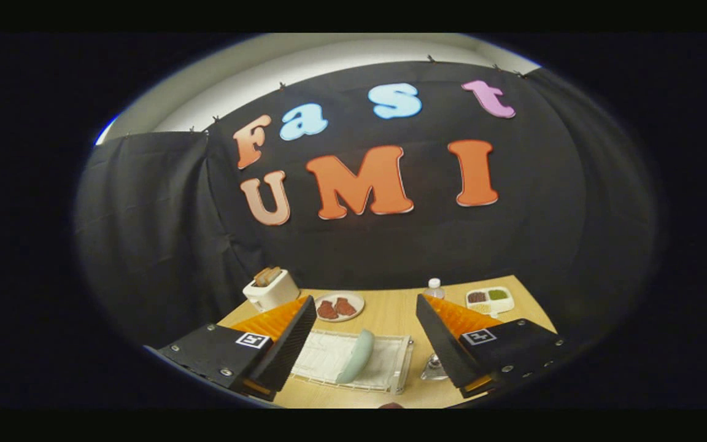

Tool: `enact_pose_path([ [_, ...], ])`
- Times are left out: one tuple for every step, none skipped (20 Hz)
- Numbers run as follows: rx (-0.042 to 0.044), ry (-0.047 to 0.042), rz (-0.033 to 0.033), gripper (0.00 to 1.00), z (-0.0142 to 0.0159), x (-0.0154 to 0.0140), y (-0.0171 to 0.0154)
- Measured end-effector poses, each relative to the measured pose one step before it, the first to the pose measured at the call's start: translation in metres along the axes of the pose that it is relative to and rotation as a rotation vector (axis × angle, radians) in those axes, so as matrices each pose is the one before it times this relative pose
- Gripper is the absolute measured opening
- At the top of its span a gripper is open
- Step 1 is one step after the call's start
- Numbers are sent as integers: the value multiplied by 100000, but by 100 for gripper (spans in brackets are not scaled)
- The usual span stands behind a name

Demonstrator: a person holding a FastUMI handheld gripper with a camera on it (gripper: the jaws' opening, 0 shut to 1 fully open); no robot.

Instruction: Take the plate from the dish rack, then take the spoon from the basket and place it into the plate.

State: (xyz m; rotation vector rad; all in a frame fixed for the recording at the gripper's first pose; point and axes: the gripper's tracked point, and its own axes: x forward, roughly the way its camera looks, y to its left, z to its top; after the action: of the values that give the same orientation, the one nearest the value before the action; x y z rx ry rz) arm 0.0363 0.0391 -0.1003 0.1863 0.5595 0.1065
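Gripper (359,344) fingers spread wide, holding nothing, frame the pale plate (355,356) standing on edge in the dish rack (390,368) on the tabletop (390,313); likely stiff, smooth, breakable, so grasp its upper rim.

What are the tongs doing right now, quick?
Tongs: open, holding nothing, above the plate standing in the dish rack.
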Motion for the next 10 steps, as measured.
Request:
enact_pose_path([
  [128,3999,19,98,-754,757,-17],
  [-758,4383,498,97,-682,600,129],
  [-820,4453,595,97,-852,708,318],
  [-588,4604,771,97,-841,816,369],
  [147,5627,-36,96,-903,762,-145],
  [1196,5807,87,96,-963,921,86],
  [1498,5050,-171,94,-744,854,58],
  [17,4166,-417,93,-449,721,-63],
  [-1686,3734,-499,92,-539,680,-91],
  [-1900,3738,-572,91,-378,879,-41],
])
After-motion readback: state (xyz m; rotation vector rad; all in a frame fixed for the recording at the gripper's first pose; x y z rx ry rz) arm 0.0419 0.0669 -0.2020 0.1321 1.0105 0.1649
